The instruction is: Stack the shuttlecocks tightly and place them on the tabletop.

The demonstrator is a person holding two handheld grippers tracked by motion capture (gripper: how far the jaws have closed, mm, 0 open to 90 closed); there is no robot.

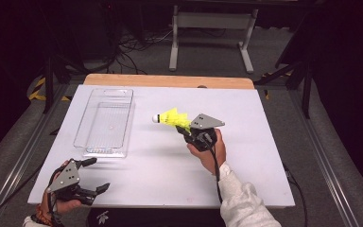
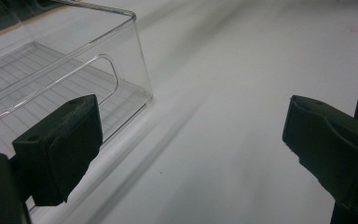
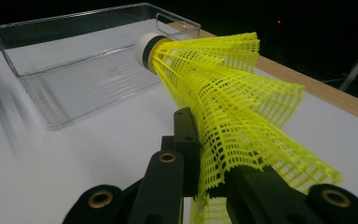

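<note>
We note right gripper [image 1: 185, 130] fingers pinching the yellow shuttlecock [image 1: 171, 117] by its flimsy skirt; it could slip before reaching the clear bin [image 1: 105, 120]. Left gripper [image 1: 96, 175] fingers apart, idle.

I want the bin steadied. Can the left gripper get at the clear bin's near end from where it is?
Probably yes. The left gripper is open, holds nothing, and only bare table lies between it and the bin.

A lab: floor cables [image 1: 132, 45], metal stand [image 1: 212, 21], test table [image 1: 246, 156].
</note>
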